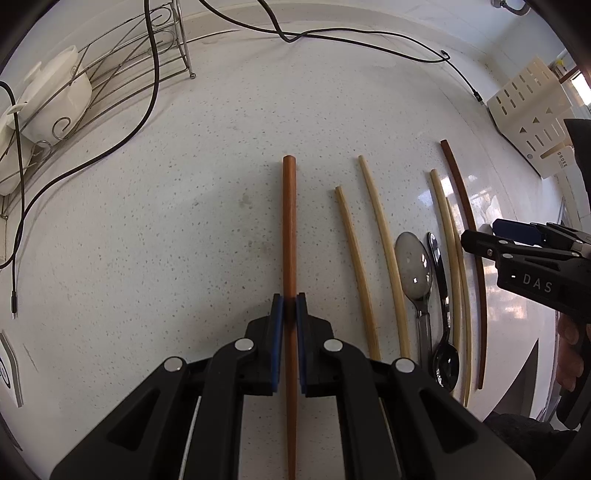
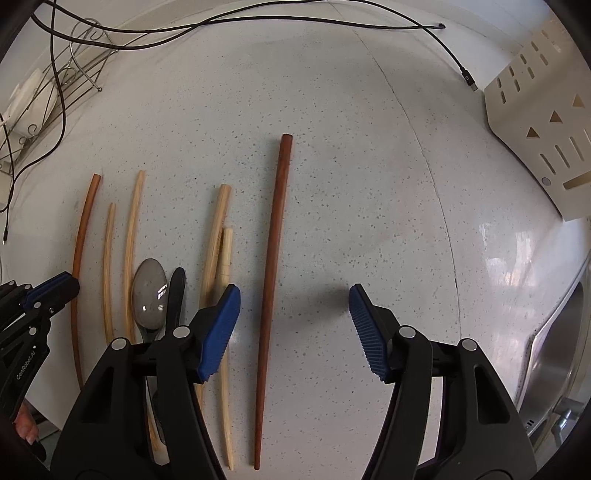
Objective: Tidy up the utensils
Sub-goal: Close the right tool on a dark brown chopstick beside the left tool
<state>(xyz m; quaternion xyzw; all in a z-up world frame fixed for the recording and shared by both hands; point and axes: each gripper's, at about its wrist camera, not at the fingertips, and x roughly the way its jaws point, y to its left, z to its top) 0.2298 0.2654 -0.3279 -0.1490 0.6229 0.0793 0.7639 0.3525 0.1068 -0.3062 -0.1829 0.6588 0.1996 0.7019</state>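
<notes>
From my left camera I see the left gripper (image 1: pixel 290 308) clenched on a reddish-brown chopstick (image 1: pixel 289 229), its ribbed blue pads (image 1: pixel 277 314) pinching the smooth round shaft partway along; the stick tapers toward me and runs straight out over the countertop (image 1: pixel 166 240), a pale speckled stone surface with a dull sheen.

To its right lie two light bamboo chopsticks (image 1: pixel 373 236), grainy and matte, a little apart from each other. Next comes a steel spoon (image 1: pixel 415 267) with a cloudy oval bowl, just beside a glossy dark spoon (image 1: pixel 445 332) lying the other way round. Beyond them are two more bamboo sticks (image 1: pixel 448 236) close together, then a darker brown chopstick (image 1: pixel 467 206).

Through my right camera the right gripper (image 2: pixel 294 325) hangs over that darker chopstick (image 2: pixel 271 280), its jaws spread wide, with the stick lying on the counter between them, nearer the left pad and untouched by either. It grasps nothing.

At the far left stands a curly wire rack (image 1: pixel 110 70) holding a white ceramic lidded pot (image 1: pixel 55 99); thin black cables (image 1: pixel 332 35) loop across the back. At the right sits a cream plastic holder (image 2: pixel 543 122) with slot and triangle cut-outs.
</notes>
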